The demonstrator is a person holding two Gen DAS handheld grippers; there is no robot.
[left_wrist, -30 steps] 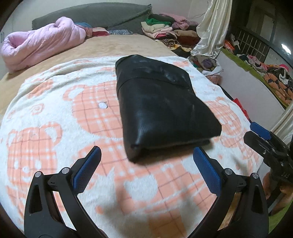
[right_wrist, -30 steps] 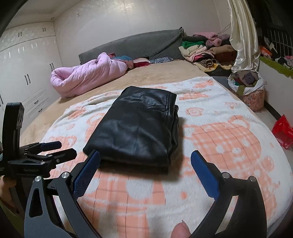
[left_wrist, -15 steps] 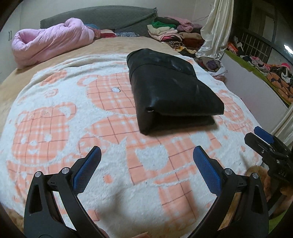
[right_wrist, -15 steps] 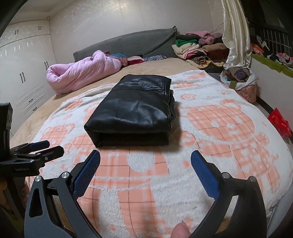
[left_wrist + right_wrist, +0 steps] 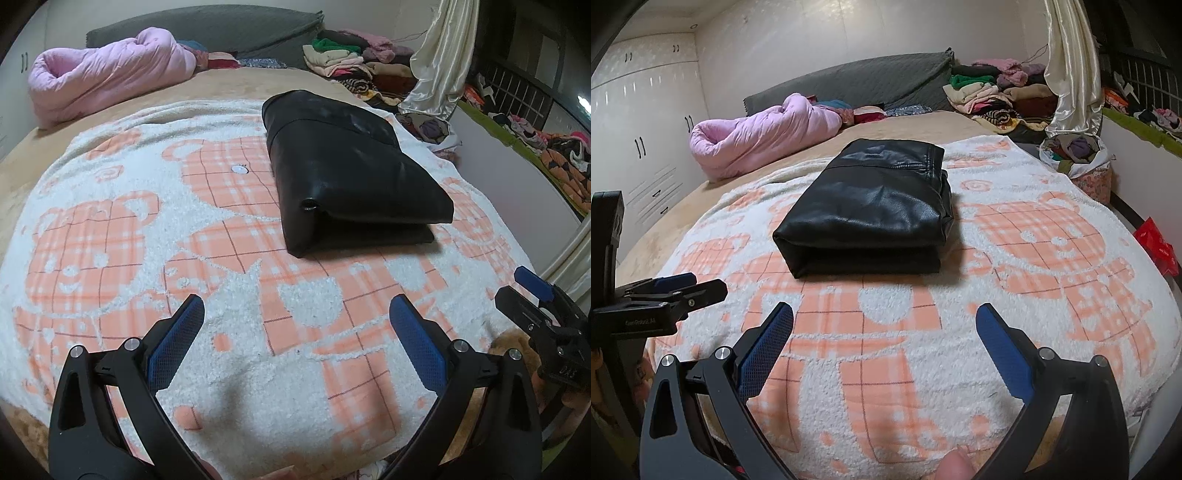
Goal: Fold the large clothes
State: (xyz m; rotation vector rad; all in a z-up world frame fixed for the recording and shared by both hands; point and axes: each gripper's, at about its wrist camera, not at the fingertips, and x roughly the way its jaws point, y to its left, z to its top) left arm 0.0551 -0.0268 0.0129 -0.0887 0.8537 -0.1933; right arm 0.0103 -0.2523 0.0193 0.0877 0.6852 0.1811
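On the bed, beyond both sets of fingers, a folded black leather garment point(image 5: 351, 177) lay flat on a white fleece blanket point(image 5: 229, 295) patterned with orange checked bears. From the left wrist view, the left gripper point(image 5: 295, 325) stood spread wide and held nothing, its blue-padded fingers point(image 5: 177, 343) hovering over the near part of the blanket; the garment sat well apart from them, farther off and slightly to the right of the gap between the jaws. Its near end showed stacked layers, with the fold along the left edge.

From the right wrist view, the right gripper point(image 5: 884, 332) was likewise released and empty, and the garment point(image 5: 875, 206) lay farther off, a little to the left of centre between the jaws, with a stretch of bare blanket between. Each gripper appeared at the edge of the other's view, off the near edge of the blanket.

At the far side of the bed rested a rolled pink quilt point(image 5: 764, 136), left of the garment, and a pile of folded clothes point(image 5: 993, 92) to the far right, beside a pale curtain point(image 5: 1071, 62).
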